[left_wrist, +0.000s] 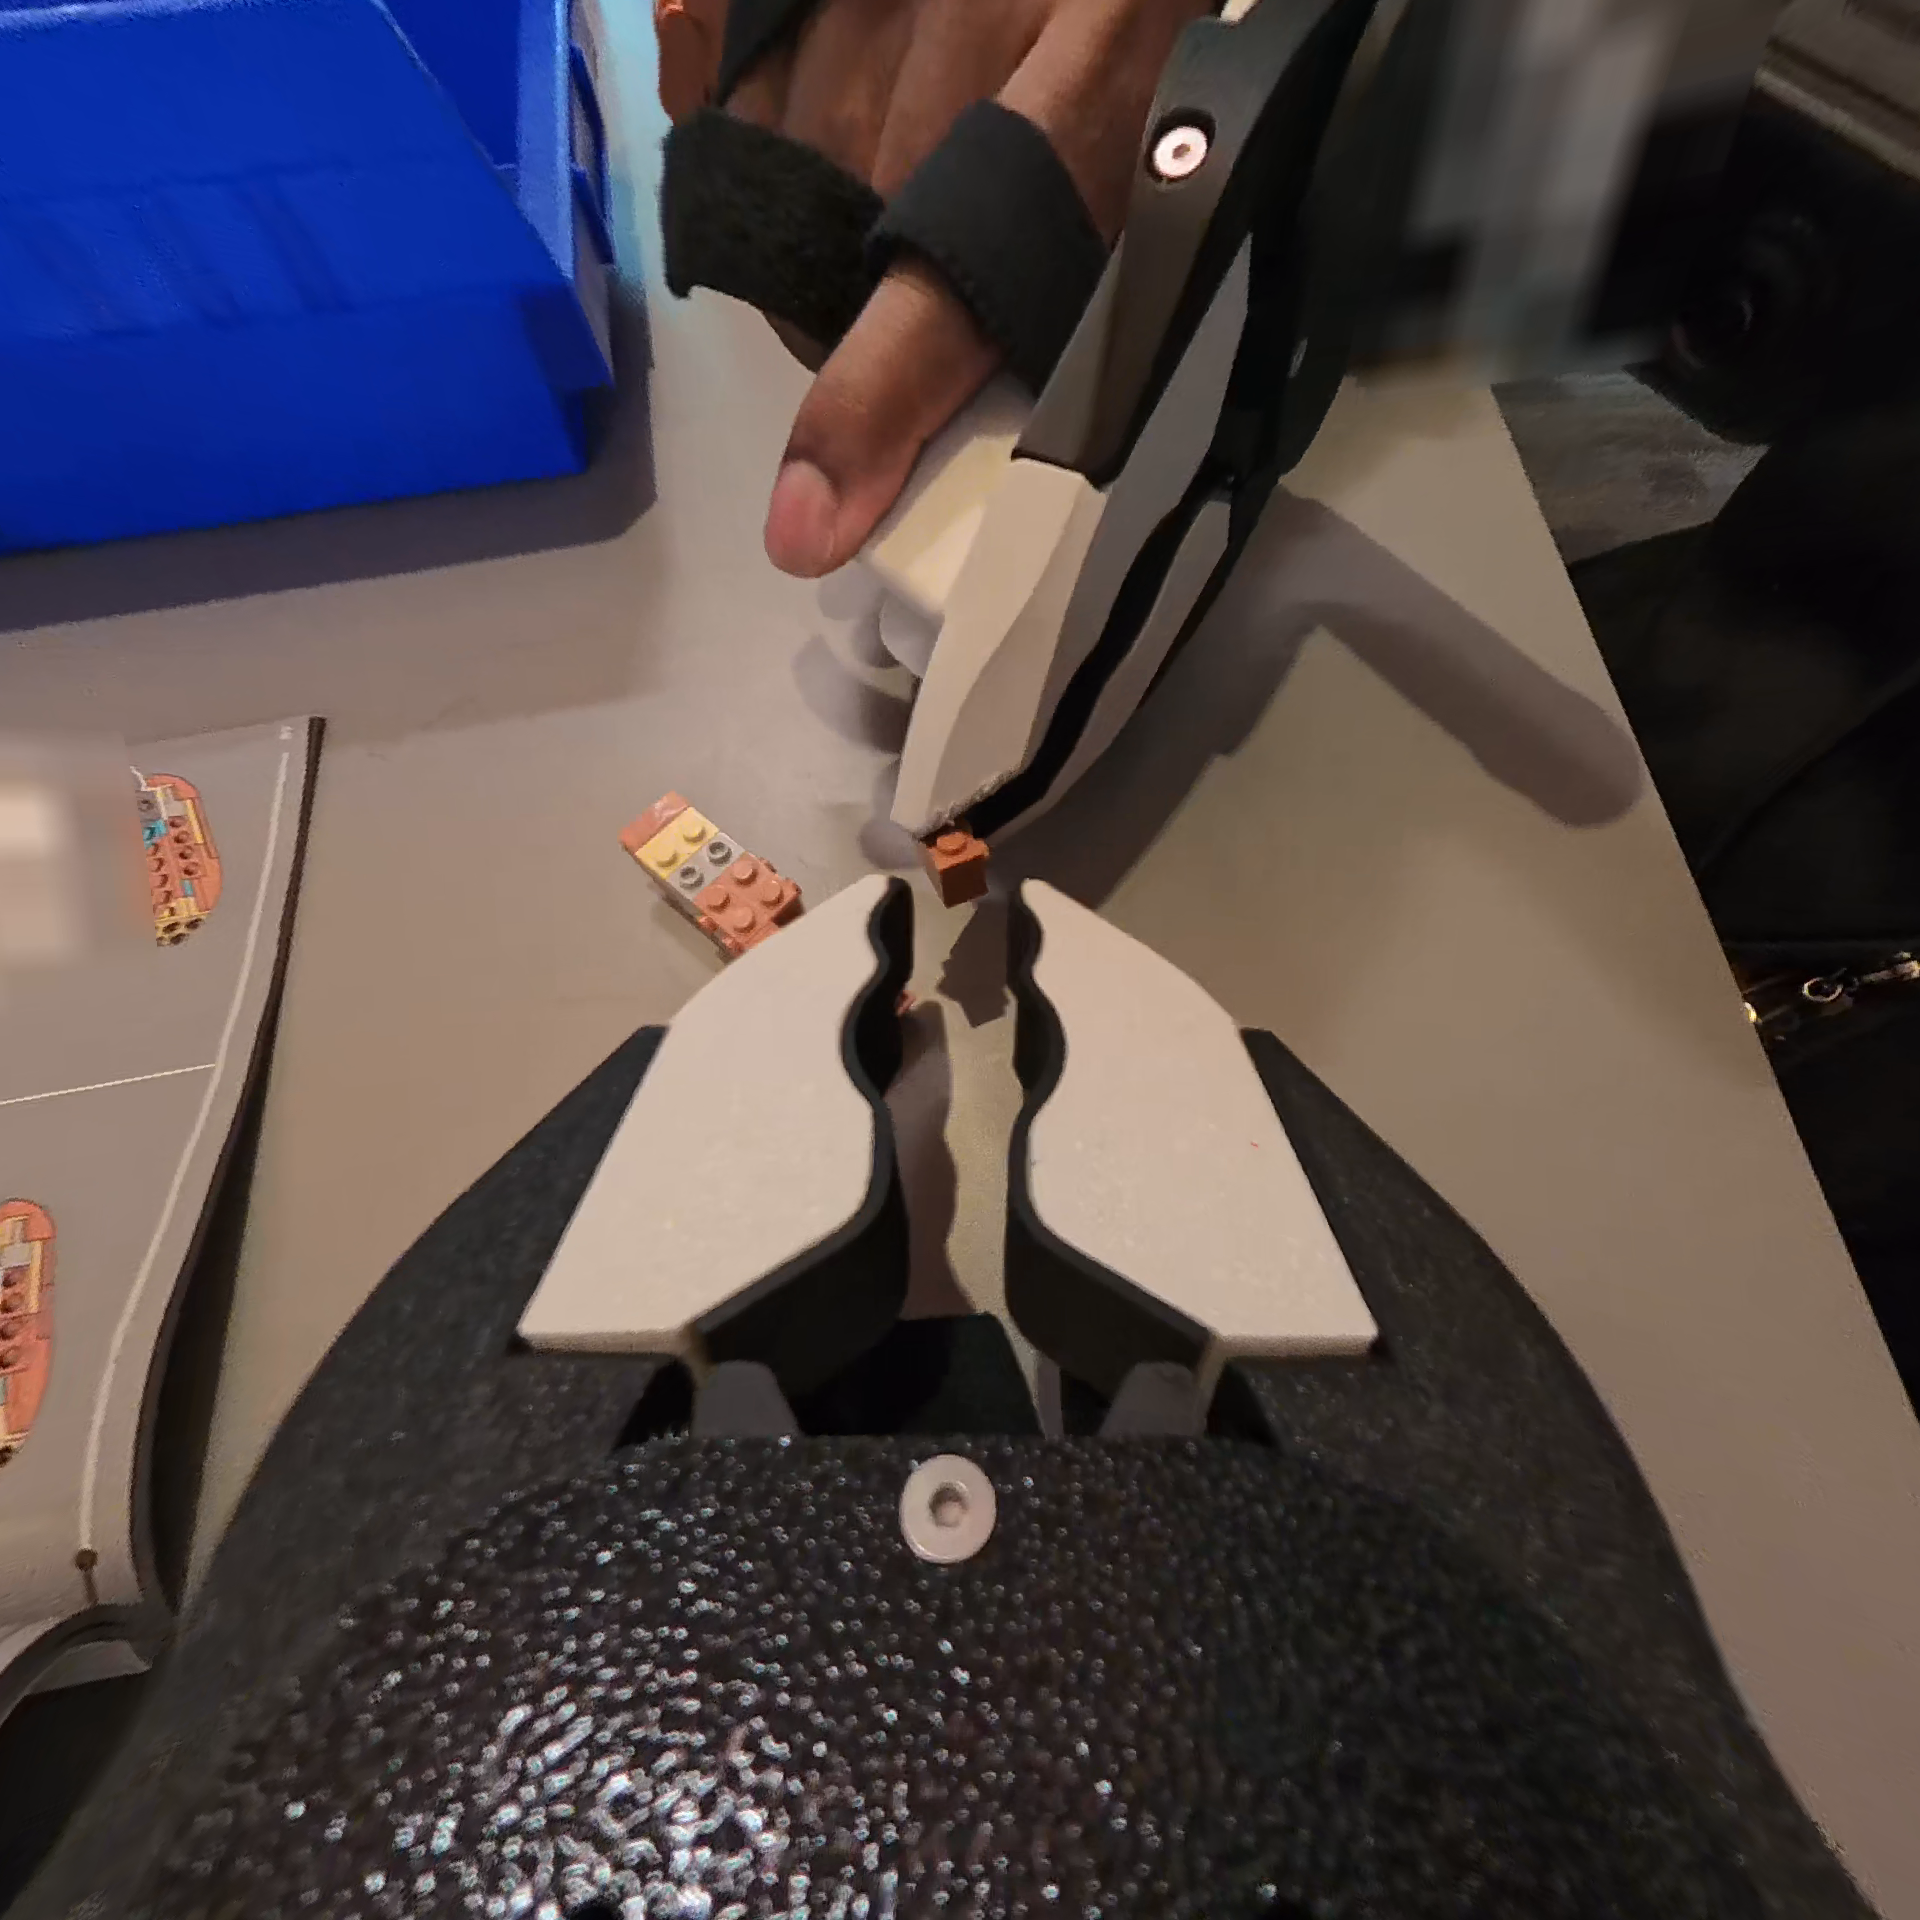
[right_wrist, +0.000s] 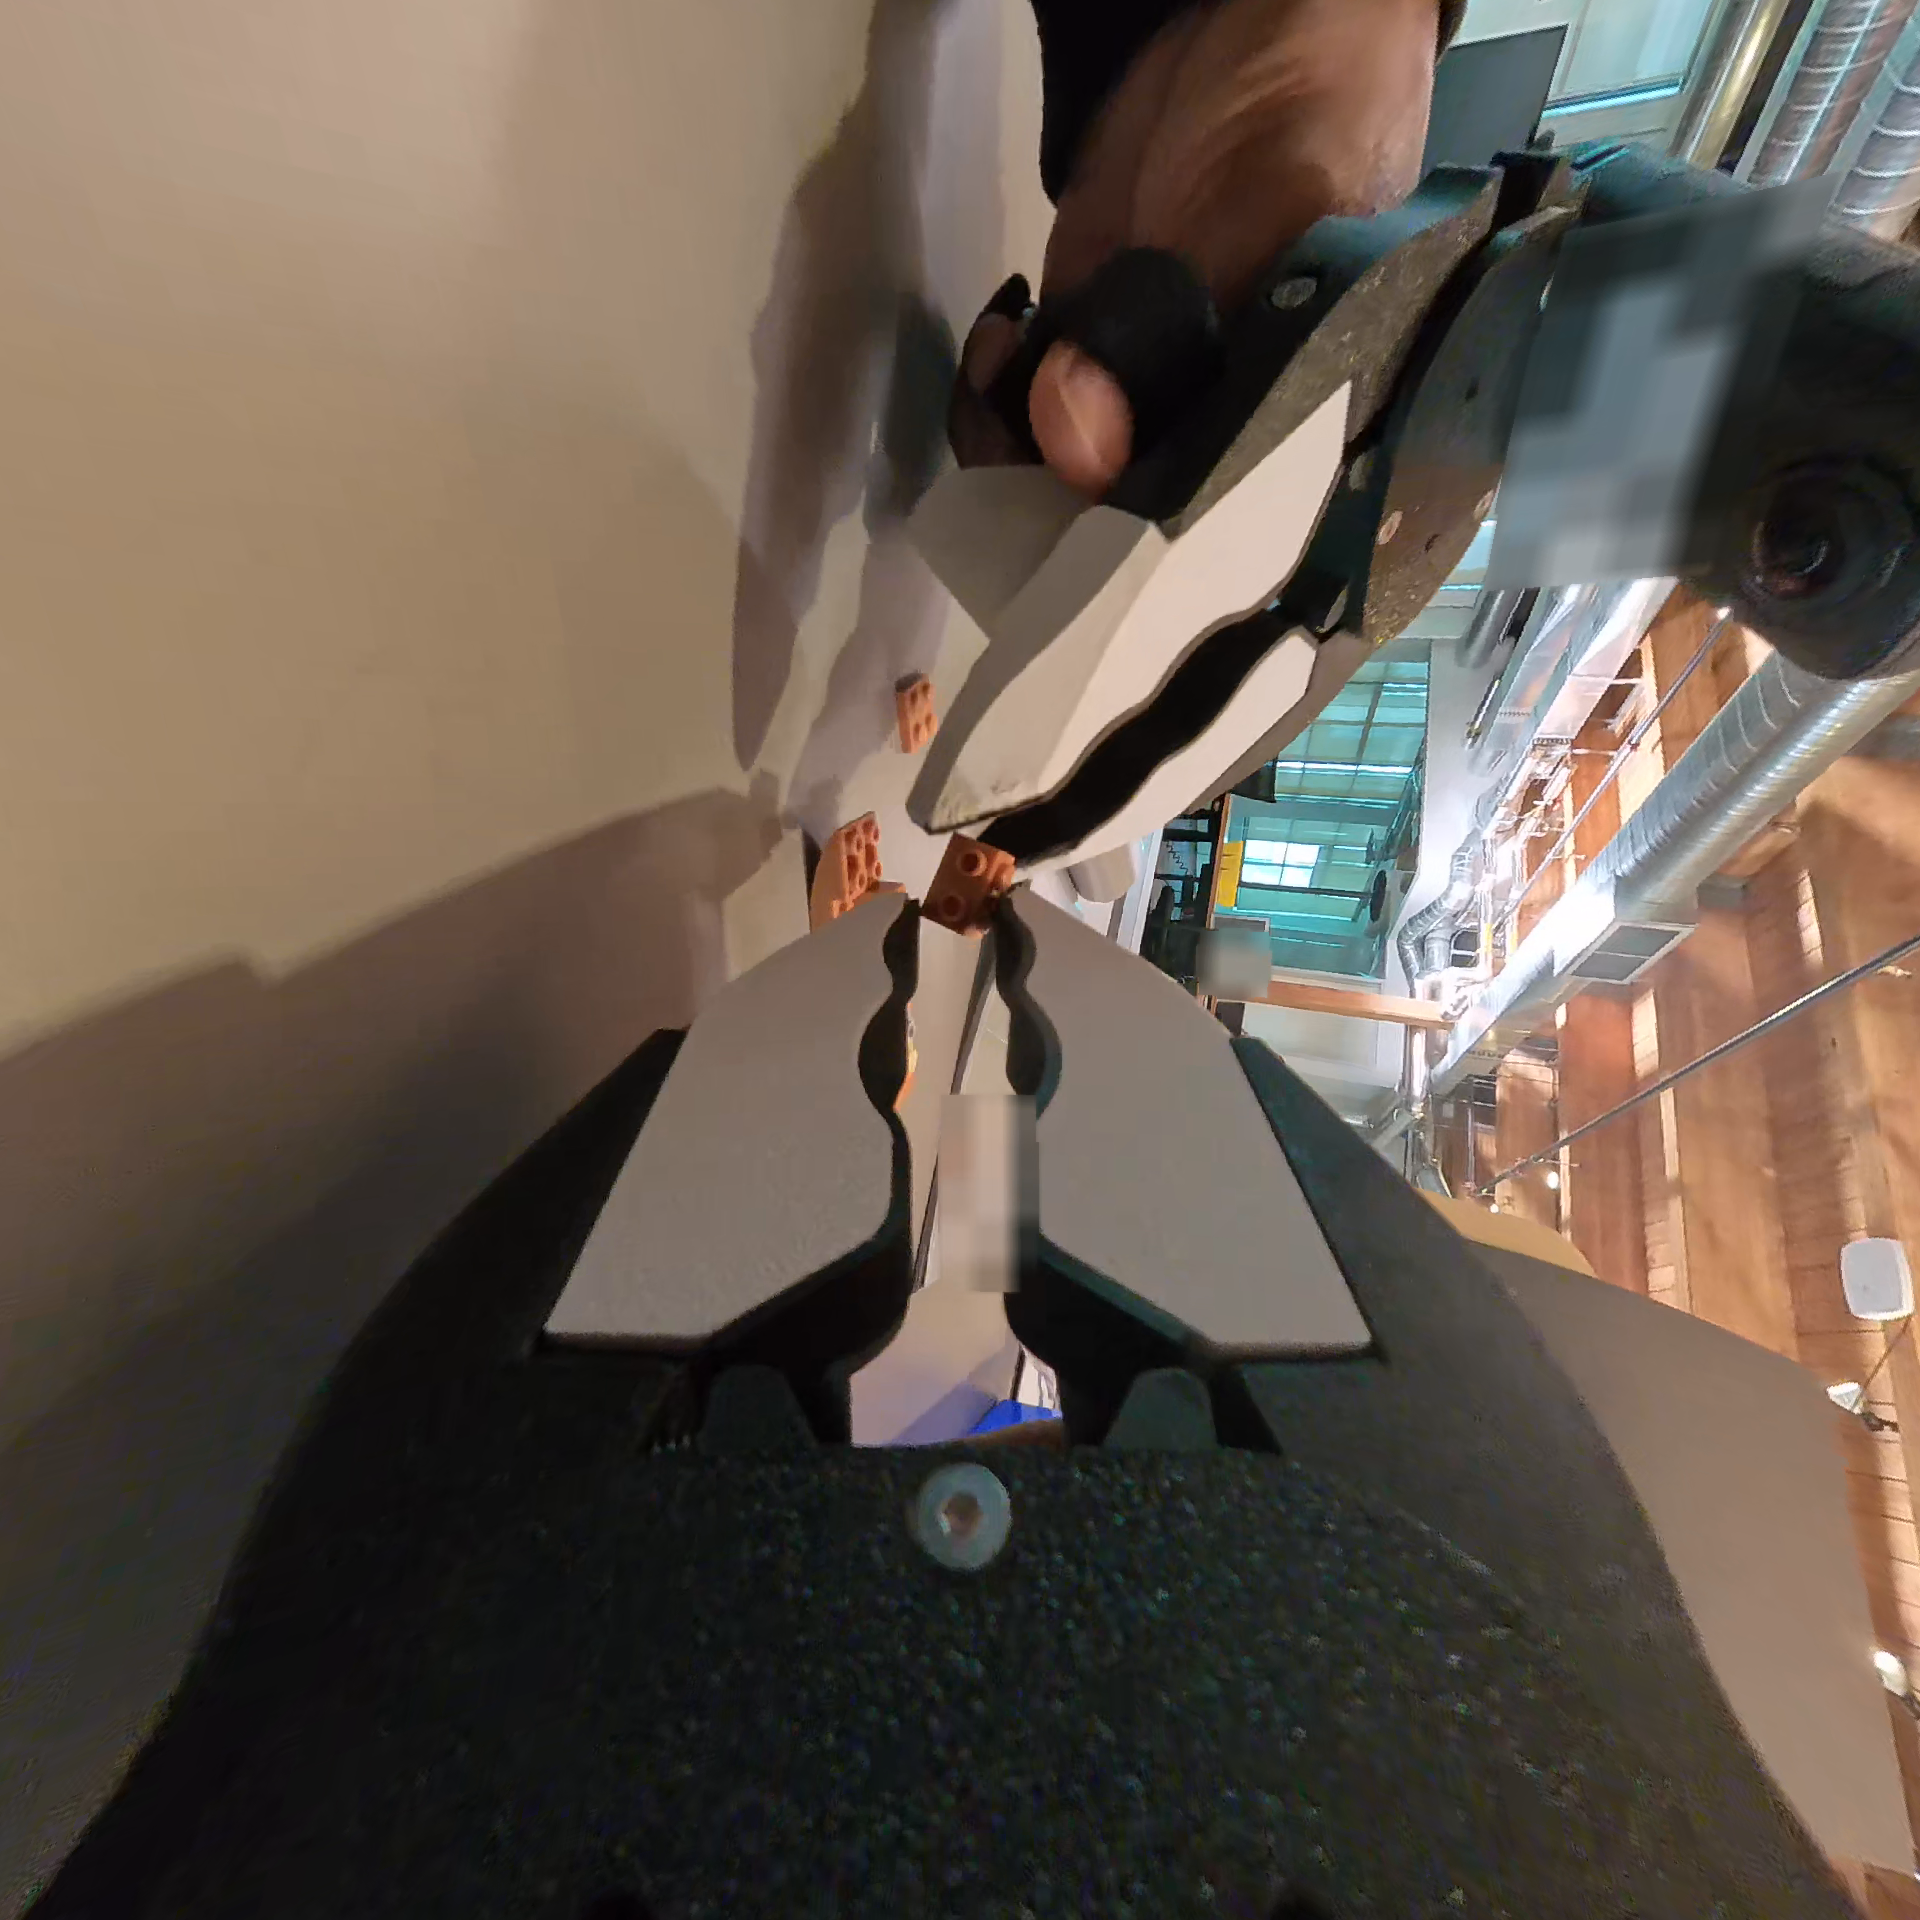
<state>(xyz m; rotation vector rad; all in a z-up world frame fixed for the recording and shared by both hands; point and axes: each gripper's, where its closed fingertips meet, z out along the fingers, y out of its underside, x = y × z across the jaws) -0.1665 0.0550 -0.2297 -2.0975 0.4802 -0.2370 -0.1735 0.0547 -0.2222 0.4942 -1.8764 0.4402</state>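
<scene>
In the left wrist view, my right gripper (left_wrist: 951, 826) comes down from above, shut on a small brown one-stud brick (left_wrist: 956, 868) held above the table (left_wrist: 1299, 1039). My left gripper (left_wrist: 961, 888) is open, with its two fingertips on either side just below the brick. A gap shows between pads and brick. In the right wrist view, my right gripper (right_wrist: 954, 909) pinches the same brown brick (right_wrist: 966, 883) at its tips. The left gripper (right_wrist: 966, 821) reaches in from above, its tips close to the brick.
A small assembly of tan, yellow, grey and brown bricks (left_wrist: 712, 873) lies on the table left of the grippers. An open picture booklet (left_wrist: 156, 1039) lies at the left and a blue bin (left_wrist: 281, 260) at the back left. Two loose orange-brown bricks (right_wrist: 914, 712) (right_wrist: 857, 868) lie nearby. Both grippers' tips are close together, under 4 cm apart.
</scene>
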